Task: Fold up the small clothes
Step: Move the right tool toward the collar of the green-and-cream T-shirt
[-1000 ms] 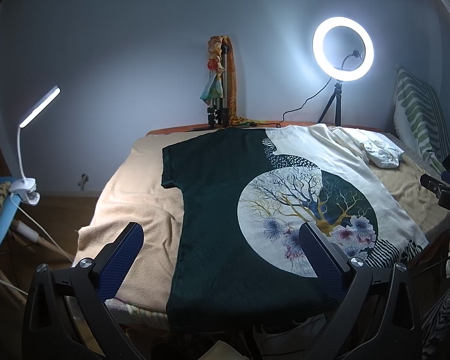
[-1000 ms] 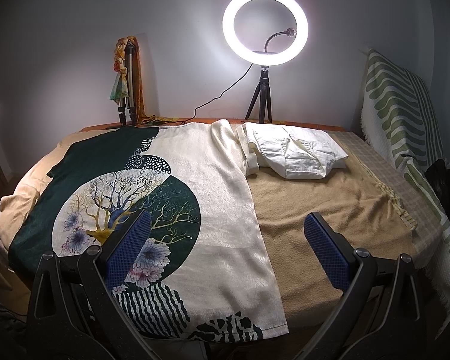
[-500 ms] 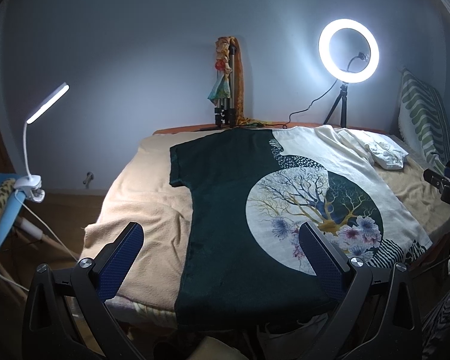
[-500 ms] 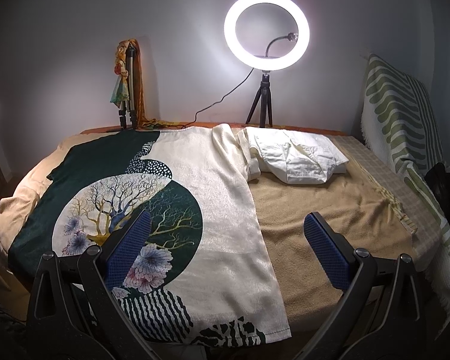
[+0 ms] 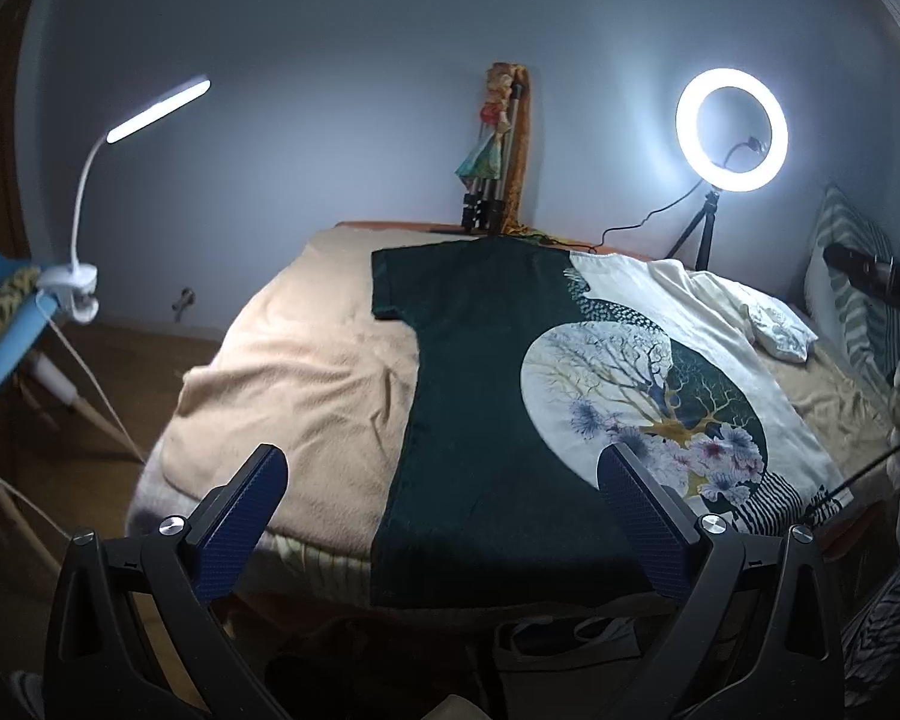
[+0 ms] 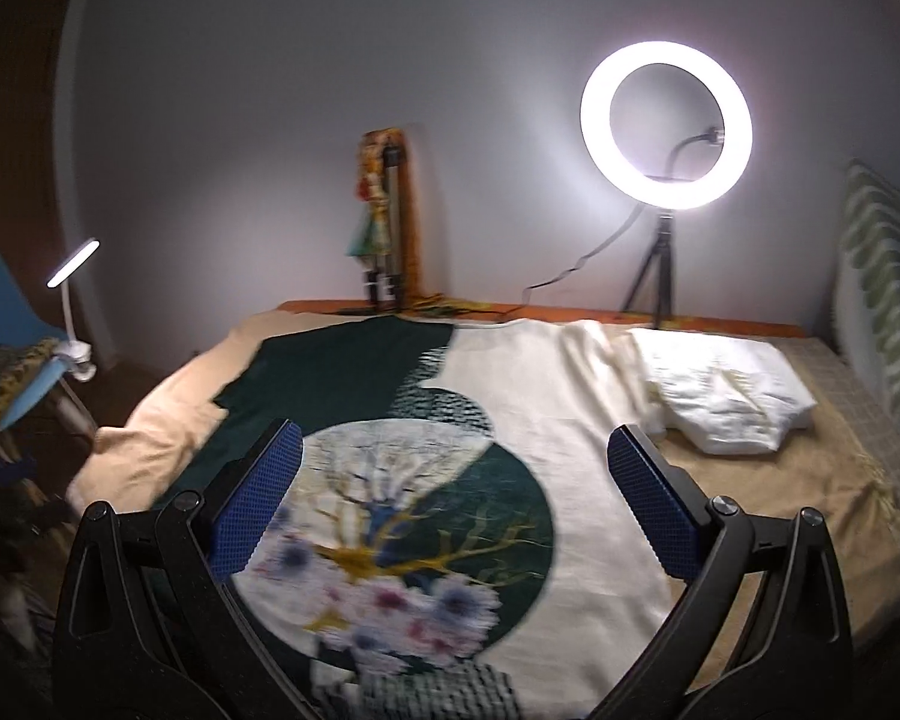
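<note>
Flat across the middle of both views lies the T-shirt (image 5: 498,420), spread face-up: one half dark green, the other cream, with a large round print of a gold-trunked tree and pale flowers at its centre and zebra-like stripes near the lower hem (the right wrist view is motion-blurred, so the print smears there). Its fabric looks smooth and slightly glossy, with a short green sleeve jutting toward the upper left. Beside its cream sleeve, at the right of the frame, rests a folded white garment (image 6: 726,402), crumpled and puffy.

Under both is a beige blanket (image 5: 306,372), soft and gently wrinkled, covering a bed (image 6: 840,516) whose right part shows a finer tan weave. A green-and-white striped cushion (image 6: 882,276) leans at the far right edge.

Low in its frame, the left gripper (image 5: 438,492) hangs with its jaws spread wide, blue textured pads bare, clasping nothing. The right gripper (image 6: 450,480) likewise gapes wide above the print, nothing between its fingers.

Behind the bed, a glowing ring light (image 6: 666,126) stands on a small tripod against a plain grey wall, with a folded tripod draped in coloured cloth (image 5: 498,150) at upper centre. A white clip lamp (image 5: 120,180) bends in at the upper left, clamped to a blue chair (image 6: 6,324).
</note>
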Action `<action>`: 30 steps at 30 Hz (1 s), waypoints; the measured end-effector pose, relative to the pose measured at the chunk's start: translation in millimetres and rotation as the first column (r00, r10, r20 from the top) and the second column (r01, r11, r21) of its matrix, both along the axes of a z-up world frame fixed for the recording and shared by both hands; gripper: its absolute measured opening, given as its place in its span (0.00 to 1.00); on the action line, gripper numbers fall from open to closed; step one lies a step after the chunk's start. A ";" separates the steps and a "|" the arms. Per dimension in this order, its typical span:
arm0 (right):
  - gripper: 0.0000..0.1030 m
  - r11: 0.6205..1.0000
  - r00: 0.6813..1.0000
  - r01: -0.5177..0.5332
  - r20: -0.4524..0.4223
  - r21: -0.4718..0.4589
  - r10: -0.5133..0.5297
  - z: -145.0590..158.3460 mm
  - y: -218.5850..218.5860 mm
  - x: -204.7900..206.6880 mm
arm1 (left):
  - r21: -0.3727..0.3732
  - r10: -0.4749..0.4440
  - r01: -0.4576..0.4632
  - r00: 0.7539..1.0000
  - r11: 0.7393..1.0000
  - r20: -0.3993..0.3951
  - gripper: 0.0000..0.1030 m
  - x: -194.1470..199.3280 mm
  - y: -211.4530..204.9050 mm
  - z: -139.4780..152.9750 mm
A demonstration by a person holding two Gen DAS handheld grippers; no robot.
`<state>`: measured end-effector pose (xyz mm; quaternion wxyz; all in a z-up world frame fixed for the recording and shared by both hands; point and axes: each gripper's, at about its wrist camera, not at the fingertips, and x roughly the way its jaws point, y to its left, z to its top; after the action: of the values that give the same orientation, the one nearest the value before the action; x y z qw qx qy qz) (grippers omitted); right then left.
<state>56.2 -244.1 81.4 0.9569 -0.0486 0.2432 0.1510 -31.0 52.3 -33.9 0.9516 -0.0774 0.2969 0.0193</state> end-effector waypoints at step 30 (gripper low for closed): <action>0.75 0.982 0.860 -0.184 -0.477 0.042 0.181 -69.2 313.3 249.1 | -0.335 -0.078 -0.015 0.962 0.942 -0.263 0.45 18.9 57.5 -85.4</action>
<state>305.3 69.1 12.1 0.8482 -0.0347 0.4669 0.2476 -12.1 109.8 -119.3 0.8749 -0.2290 0.4251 -0.0363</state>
